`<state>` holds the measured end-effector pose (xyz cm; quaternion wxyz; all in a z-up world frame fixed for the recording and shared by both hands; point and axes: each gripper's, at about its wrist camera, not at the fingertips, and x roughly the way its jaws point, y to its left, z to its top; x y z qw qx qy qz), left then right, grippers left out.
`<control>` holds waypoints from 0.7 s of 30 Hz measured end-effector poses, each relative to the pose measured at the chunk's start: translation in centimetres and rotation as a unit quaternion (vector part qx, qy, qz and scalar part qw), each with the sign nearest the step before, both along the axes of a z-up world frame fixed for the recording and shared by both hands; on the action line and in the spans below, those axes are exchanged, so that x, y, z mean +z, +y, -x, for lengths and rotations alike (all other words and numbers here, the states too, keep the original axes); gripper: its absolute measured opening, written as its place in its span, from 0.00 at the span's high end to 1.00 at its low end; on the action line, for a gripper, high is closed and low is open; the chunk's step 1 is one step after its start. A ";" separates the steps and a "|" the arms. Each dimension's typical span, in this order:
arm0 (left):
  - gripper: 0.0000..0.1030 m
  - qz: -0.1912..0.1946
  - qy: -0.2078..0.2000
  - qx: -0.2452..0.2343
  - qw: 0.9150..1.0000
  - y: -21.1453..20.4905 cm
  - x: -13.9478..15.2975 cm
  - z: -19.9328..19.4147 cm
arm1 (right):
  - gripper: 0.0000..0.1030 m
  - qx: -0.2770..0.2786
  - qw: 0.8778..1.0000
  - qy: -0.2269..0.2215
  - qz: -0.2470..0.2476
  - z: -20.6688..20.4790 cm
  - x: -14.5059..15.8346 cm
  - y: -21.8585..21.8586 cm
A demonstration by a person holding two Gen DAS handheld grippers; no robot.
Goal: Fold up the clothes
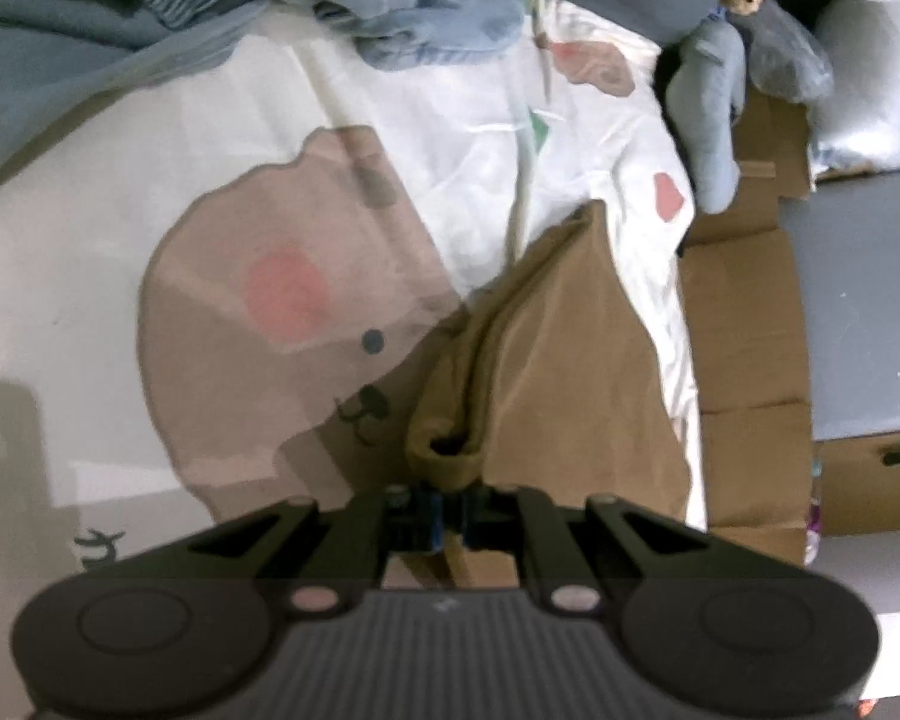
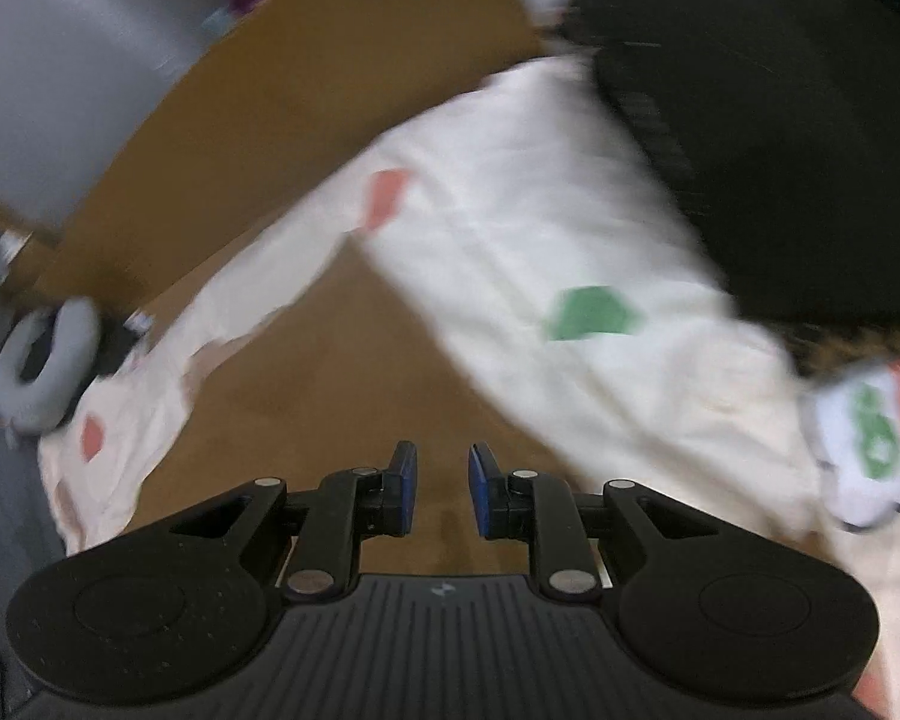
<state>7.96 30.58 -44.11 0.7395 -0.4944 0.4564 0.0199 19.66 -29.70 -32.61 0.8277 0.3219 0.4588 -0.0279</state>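
Observation:
A brown garment (image 1: 546, 348) lies bunched on the white patterned bedsheet (image 1: 450, 138). My left gripper (image 1: 444, 510) is shut on a rolled edge of this garment at its near end. In the blurred right wrist view the brown garment (image 2: 342, 372) spreads flat below my right gripper (image 2: 443, 489). Its blue pads stand a little apart with nothing between them, above the cloth. The white sheet (image 2: 510, 210) with red and green patches runs across behind it.
A heap of blue clothes (image 1: 414, 12) lies at the far side of the bed. Cardboard boxes (image 1: 744, 312) and a grey plush toy (image 1: 711, 108) stand beside the bed's edge. A black garment (image 2: 780, 150) and a grey neck pillow (image 2: 48, 372) lie near the sheet.

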 end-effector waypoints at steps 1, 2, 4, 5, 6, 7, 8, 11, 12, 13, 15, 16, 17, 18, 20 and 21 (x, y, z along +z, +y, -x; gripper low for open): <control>0.95 0.002 -0.001 0.000 1.000 0.0 -0.1 0.0 | 0.81 0.026 1.000 0.004 0.001 -0.8 0.1 1.5; 0.95 0.005 -0.001 0.000 1.000 0.0 -0.2 0.0 | 0.81 0.047 0.999 0.001 0.007 -1.5 0.2 3.1; 0.95 0.017 -0.003 0.005 1.000 0.2 -0.5 0.4 | 0.81 0.085 0.996 0.001 0.010 -2.5 0.0 6.1; 0.95 0.020 -0.006 0.006 1.000 0.2 -0.6 0.6 | 0.81 0.104 0.994 0.002 0.011 -2.9 -0.2 7.8; 0.95 0.024 -0.010 0.007 1.000 0.3 -0.7 0.8 | 0.81 0.124 0.992 0.002 0.013 -3.3 -0.4 9.4; 0.95 0.027 -0.012 0.009 1.000 0.4 -0.9 1.1 | 0.81 0.144 0.989 0.004 0.016 -3.6 -0.7 11.0; 0.95 0.030 -0.015 0.010 0.999 0.5 -1.0 1.4 | 0.81 0.165 0.986 0.007 0.022 -3.8 -0.9 12.5; 0.95 0.038 -0.023 0.018 0.999 1.0 -1.5 2.3 | 0.81 0.231 0.972 0.020 0.043 -4.0 -1.7 16.6; 0.95 0.040 -0.027 0.020 0.999 1.2 -1.6 2.6 | 0.81 0.254 0.966 0.021 0.050 -4.0 -2.1 17.7; 0.95 0.045 -0.030 0.026 0.998 1.2 -1.9 2.8 | 0.81 0.273 0.960 0.023 0.061 -3.9 -2.4 18.8; 0.95 0.052 -0.033 0.035 0.997 1.4 -2.5 3.3 | 0.81 0.307 0.948 0.026 0.080 -3.8 -3.0 20.8; 0.96 0.055 -0.032 0.036 0.997 1.3 -2.8 3.4 | 0.81 0.318 0.944 0.030 0.082 -3.7 -3.3 21.5; 0.96 0.058 -0.031 0.036 0.997 1.3 -3.1 3.5 | 0.81 0.328 0.940 0.033 0.084 -3.5 -3.6 22.2; 0.96 0.057 -0.029 0.034 0.997 1.4 -3.3 3.5 | 0.82 0.337 0.937 0.038 0.088 -3.3 -4.0 22.8; 0.96 0.061 -0.025 0.034 0.997 1.6 -3.6 3.6 | 0.83 0.351 0.930 0.046 0.096 -2.7 -4.6 23.6; 0.96 0.066 -0.025 0.034 0.997 1.7 -3.7 3.6 | 0.83 0.355 0.929 0.049 0.098 -2.3 -4.9 23.9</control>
